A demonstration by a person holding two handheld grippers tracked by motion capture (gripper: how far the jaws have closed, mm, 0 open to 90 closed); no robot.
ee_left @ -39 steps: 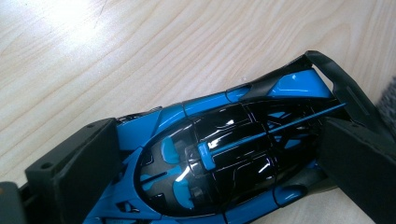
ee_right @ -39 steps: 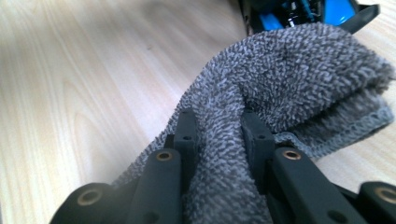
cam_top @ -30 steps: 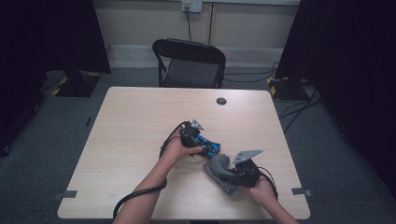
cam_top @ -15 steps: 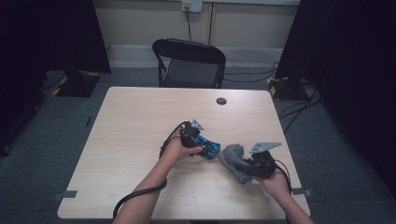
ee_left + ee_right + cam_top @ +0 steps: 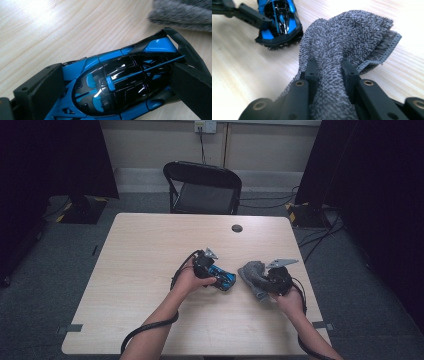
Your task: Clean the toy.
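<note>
At frame centre the left gripper point(image 5: 220, 279) clamps the blue toy car point(image 5: 221, 277) steady, while the right gripper point(image 5: 328, 68) pinches a grey cloth point(image 5: 347, 37) just right of it, apparently for wiping.

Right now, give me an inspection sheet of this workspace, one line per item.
Surface: light wooden table, with a small dark round disc near its far edge.
Job's things: blue and black toy car on the table; grey cloth bunched just beside the car's tail.
Clutter: nothing seen.
Grippers: left hand-held gripper has a jaw on each side of the toy car, gripping it; right hand-held gripper is shut on a fold of the grey cloth.
Cables: a black cable trails from the left hand-held gripper off the near edge.
Surroundings: black folding chair behind the table, grey carpet, wall socket.
</note>
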